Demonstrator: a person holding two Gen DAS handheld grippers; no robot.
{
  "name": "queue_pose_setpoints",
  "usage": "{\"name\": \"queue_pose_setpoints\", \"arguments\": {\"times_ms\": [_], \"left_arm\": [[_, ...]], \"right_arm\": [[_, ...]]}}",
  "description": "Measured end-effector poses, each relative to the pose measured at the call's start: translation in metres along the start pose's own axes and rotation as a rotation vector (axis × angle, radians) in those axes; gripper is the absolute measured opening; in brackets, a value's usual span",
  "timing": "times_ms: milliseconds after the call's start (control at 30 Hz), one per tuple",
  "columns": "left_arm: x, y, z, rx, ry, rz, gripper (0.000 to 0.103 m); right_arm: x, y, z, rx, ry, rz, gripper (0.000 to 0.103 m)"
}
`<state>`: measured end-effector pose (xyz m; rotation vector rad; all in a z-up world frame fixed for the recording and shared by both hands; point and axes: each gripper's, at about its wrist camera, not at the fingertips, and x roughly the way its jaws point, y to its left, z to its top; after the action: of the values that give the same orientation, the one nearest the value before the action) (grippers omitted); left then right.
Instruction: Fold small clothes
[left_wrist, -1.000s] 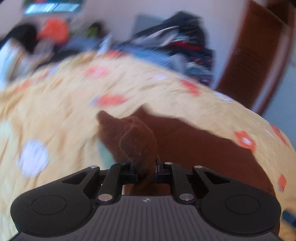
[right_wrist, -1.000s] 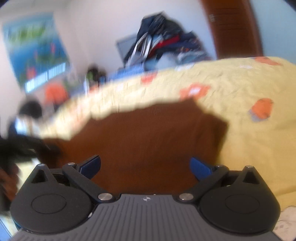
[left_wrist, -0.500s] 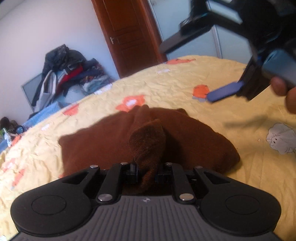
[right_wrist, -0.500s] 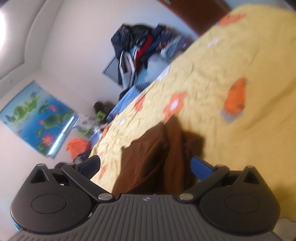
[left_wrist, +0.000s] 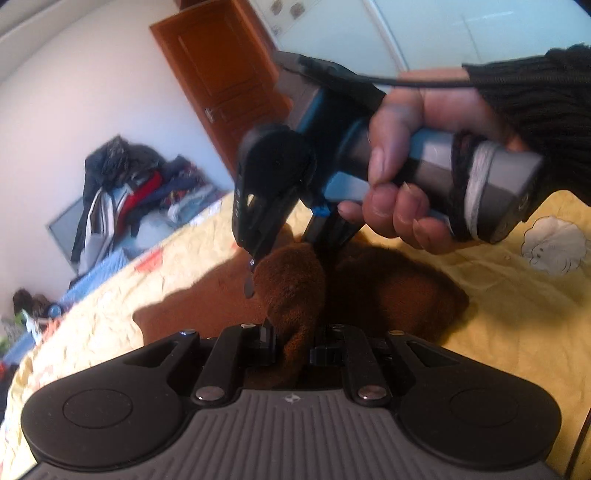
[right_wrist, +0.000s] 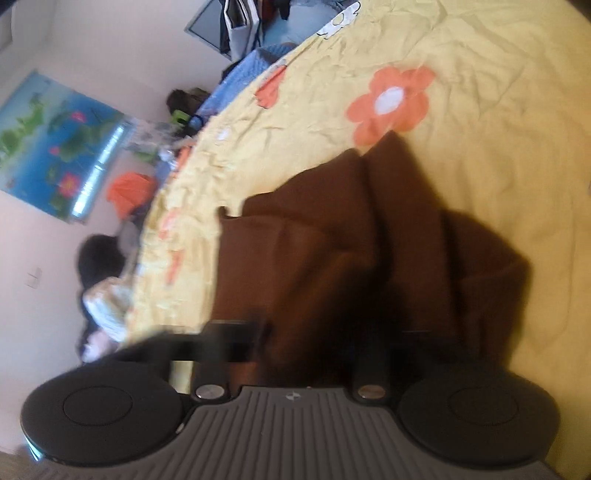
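A brown knit garment (left_wrist: 388, 291) lies bunched on the yellow flowered bedspread (left_wrist: 517, 314). My left gripper (left_wrist: 293, 345) is shut on a raised fold of it (left_wrist: 295, 288). My right gripper (left_wrist: 291, 258), held in a hand, comes down from above onto the same fold just ahead of the left one. In the right wrist view the right gripper (right_wrist: 325, 339) is blurred, its jaws drawn close around a dark ridge of the brown garment (right_wrist: 332, 240).
A heap of clothes (left_wrist: 133, 192) lies beyond the bed's far edge by the wall. A brown door (left_wrist: 218, 74) stands behind. A blue poster (right_wrist: 55, 144) hangs on the wall, with an orange item (right_wrist: 129, 190) under it.
The right gripper has swung over from the right and come down on the raised fold, its jaws closing from wide open. The left gripper keeps its hold on the fold.
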<state>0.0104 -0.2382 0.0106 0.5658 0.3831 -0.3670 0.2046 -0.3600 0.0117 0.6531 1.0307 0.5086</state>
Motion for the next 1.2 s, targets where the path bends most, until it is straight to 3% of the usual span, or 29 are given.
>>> {"name": "queue_pose_setpoints", "arguments": {"times_ms": [100,167,233,300,333,367,400,433,467,533,633,767,833,900,933,967,1000,1033,1100,1167,1200], "left_arm": [[-0.005,-0.003,0.005,0.001,-0.051,-0.063,0.014],[0.004,-0.01,0.003,0.012,-0.005,-0.145,0.017],[0.013,-0.011,-0.004,-0.023,0.051,-0.199,0.02],[0.004,0.0,-0.009,-0.076,0.019,-0.217,0.027],[-0.003,0.011,-0.011,-0.112,0.003,-0.241,0.031],[-0.01,0.025,-0.014,-0.157,-0.004,-0.271,0.049],[-0.018,0.04,-0.017,-0.205,-0.01,-0.294,0.077],[-0.026,0.054,-0.022,-0.257,-0.024,-0.299,0.09],[-0.036,0.07,-0.028,-0.314,-0.054,-0.295,0.099],[-0.045,0.103,-0.04,-0.415,-0.078,-0.285,0.099],[-0.026,0.146,-0.049,-0.622,-0.004,-0.272,0.098],[0.048,0.196,-0.07,-0.989,0.135,-0.305,0.097],[0.082,0.205,-0.074,-1.076,0.183,-0.344,0.088],[0.104,0.208,-0.072,-1.073,0.228,-0.361,0.064],[0.114,0.208,-0.072,-1.05,0.246,-0.391,0.057],[0.124,0.204,-0.068,-1.012,0.274,-0.388,0.053],[0.132,0.199,-0.064,-0.964,0.303,-0.354,0.051],[0.131,0.192,-0.06,-0.907,0.276,-0.328,0.051],[0.128,0.18,-0.054,-0.819,0.276,-0.28,0.052],[0.114,0.176,-0.055,-0.809,0.282,-0.275,0.055],[0.104,0.177,-0.058,-0.818,0.276,-0.294,0.059]], "right_arm": [[-0.029,0.002,-0.008,-0.07,-0.084,0.027,0.019],[-0.049,-0.007,-0.015,-0.078,-0.13,0.001,0.018],[-0.048,-0.028,-0.016,-0.041,-0.12,-0.061,0.017],[-0.05,-0.043,-0.025,-0.02,-0.138,-0.021,0.019],[-0.054,-0.044,-0.026,0.007,-0.142,0.0,0.03],[-0.061,-0.043,-0.026,0.028,-0.15,0.019,0.05],[-0.07,-0.042,-0.026,0.028,-0.179,0.036,0.062],[-0.079,-0.037,-0.024,0.012,-0.228,0.041,0.084],[-0.089,-0.033,-0.023,-0.006,-0.278,0.028,0.095],[-0.097,-0.031,-0.012,-0.022,-0.313,0.0,0.095],[-0.087,-0.032,0.006,-0.019,-0.297,-0.033,0.094],[-0.035,-0.031,0.034,-0.044,-0.186,-0.095,0.089],[-0.006,-0.029,0.043,-0.07,-0.127,-0.153,0.086],[0.008,-0.017,0.045,-0.155,-0.118,-0.185,0.07],[0.014,-0.01,0.046,-0.19,-0.086,-0.202,0.035],[0.019,-0.003,0.046,-0.242,-0.069,-0.222,0.027],[0.017,0.001,0.045,-0.301,-0.084,-0.233,0.026],[0.016,-0.001,0.046,-0.341,-0.094,-0.252,0.024],[0.011,-0.017,0.052,-0.281,-0.106,-0.235,0.03],[-0.006,-0.026,0.052,-0.176,-0.132,-0.2,0.053],[-0.018,-0.025,0.047,-0.155,-0.154,-0.21,0.059]]}}
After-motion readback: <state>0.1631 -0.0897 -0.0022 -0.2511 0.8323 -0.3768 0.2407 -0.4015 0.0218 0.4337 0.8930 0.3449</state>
